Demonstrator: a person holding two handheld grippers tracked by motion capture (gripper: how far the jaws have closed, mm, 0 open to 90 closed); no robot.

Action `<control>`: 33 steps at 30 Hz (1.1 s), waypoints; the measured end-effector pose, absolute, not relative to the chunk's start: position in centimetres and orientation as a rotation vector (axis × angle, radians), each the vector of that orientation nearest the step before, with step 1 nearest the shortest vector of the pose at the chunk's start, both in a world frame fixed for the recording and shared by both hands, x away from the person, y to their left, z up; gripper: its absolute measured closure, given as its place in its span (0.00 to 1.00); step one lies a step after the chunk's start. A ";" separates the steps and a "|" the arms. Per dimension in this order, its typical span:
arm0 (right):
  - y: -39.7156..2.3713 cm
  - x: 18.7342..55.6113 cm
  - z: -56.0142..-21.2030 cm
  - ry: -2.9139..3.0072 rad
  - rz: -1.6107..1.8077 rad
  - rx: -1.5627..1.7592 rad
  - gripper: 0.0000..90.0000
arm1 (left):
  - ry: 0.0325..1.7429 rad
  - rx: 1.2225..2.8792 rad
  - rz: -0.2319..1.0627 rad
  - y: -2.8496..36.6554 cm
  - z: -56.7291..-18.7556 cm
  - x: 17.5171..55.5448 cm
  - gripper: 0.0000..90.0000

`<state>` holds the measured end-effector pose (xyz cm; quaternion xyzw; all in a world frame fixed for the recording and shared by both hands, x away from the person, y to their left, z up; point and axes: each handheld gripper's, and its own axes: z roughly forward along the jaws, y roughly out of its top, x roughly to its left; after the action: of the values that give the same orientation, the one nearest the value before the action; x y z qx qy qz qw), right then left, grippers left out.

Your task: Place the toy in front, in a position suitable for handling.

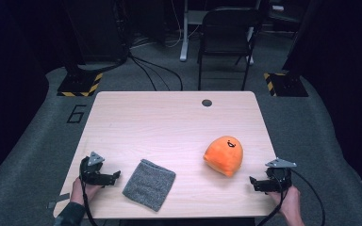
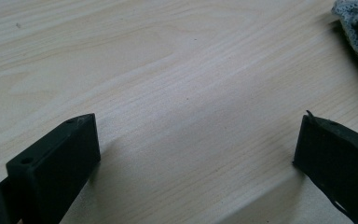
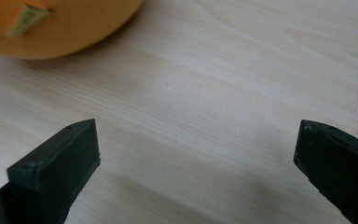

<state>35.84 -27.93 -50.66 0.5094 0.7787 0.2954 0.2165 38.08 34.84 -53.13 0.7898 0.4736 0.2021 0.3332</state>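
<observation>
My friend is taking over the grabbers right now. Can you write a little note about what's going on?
Left gripper: open, holding nothing, low at the table's near left corner, just left of the grey knitted cloth.
Right gripper: open, holding nothing, at the near right corner, close to the orange plush toy.
Things: the cloth lies flat near the front edge; the toy with the little face sits to its right, apart from it.
Done: nothing shows as handled; neither gripper touches either thing.
Left: probably the whole job, each gripper starting with the thing beside it.
</observation>
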 end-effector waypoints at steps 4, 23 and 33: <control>-27.6 36.0 -49.1 2.200 0.843 1.347 0.00 | 1.237 2.063 0.528 34.8 -53.1 38.1 0.00; -22.6 37.8 -43.7 2.327 0.884 1.061 0.00 | 1.237 2.062 0.528 34.8 -53.1 38.1 0.00; -20.0 40.2 -42.4 2.430 0.924 0.946 0.00 | 1.237 2.062 0.528 34.8 -53.1 38.1 0.00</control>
<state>40.21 -20.01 -42.45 0.3361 0.8630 0.3280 0.1863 38.08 34.84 -53.13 0.7898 0.4738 0.2021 0.3332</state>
